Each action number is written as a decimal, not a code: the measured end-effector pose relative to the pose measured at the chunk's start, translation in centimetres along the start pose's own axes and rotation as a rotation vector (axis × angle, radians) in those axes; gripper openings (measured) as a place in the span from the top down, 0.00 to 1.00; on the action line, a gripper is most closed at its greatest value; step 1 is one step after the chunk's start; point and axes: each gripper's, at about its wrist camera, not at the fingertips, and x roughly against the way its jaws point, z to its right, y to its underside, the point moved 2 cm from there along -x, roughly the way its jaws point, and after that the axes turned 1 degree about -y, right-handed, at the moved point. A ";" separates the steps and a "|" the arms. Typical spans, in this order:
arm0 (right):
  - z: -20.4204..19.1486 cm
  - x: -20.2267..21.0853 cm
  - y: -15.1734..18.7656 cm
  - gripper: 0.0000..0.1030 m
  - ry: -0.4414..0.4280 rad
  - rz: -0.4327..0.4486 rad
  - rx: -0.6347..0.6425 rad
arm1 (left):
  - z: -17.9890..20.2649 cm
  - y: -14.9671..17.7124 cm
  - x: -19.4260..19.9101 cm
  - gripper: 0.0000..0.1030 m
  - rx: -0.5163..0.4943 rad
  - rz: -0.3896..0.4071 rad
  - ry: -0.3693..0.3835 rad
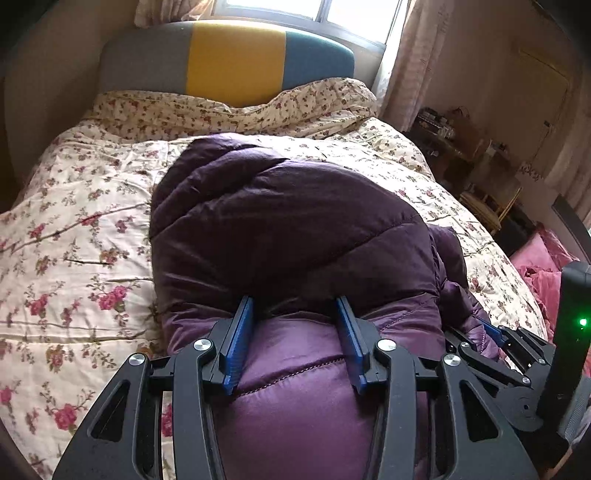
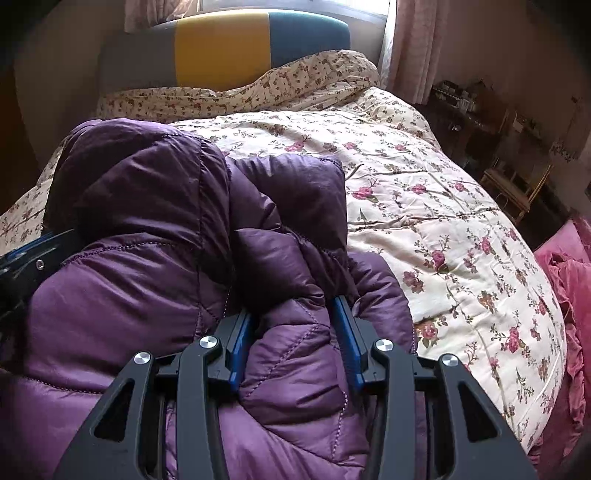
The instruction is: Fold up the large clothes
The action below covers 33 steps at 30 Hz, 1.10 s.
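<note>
Two claws, both mine, both sunk into the purple puffer jacket [image 1: 280, 229] heaped on the bed. Left gripper [image 1: 295, 306] is spread wide, blue fingers [image 1: 240, 332] flanking a padded bulge of the coat, tips buried under a fold, so whether they pinch anything I cannot tell. Right gripper [image 2: 295, 306] is likewise spread, a quilted roll of fabric bunched between its blue pads [image 2: 349, 339], tips hidden beneath it. Beyond, the jacket mounds up on the floral quilt [image 2: 443, 221], its far shape hard to read among folds. Pink bedding [image 2: 569, 280] spills at the right edge, cut off. Farther back, a striped grey, yellow and teal headboard [image 1: 236, 55], then a bright window [image 1: 295, 11], mostly out of frame.
</note>
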 end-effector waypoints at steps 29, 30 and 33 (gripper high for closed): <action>2.1 0.1 0.6 0.47 -0.094 -0.017 -0.074 | -5.3 2.9 0.4 0.21 0.231 -0.064 0.222; 2.0 0.1 0.7 0.49 -0.099 -0.015 -0.074 | -5.0 2.8 0.1 0.21 0.224 -0.065 0.231; 1.9 0.0 0.7 0.54 -0.117 -0.006 -0.063 | -3.9 2.5 -0.2 0.34 0.201 -0.058 0.249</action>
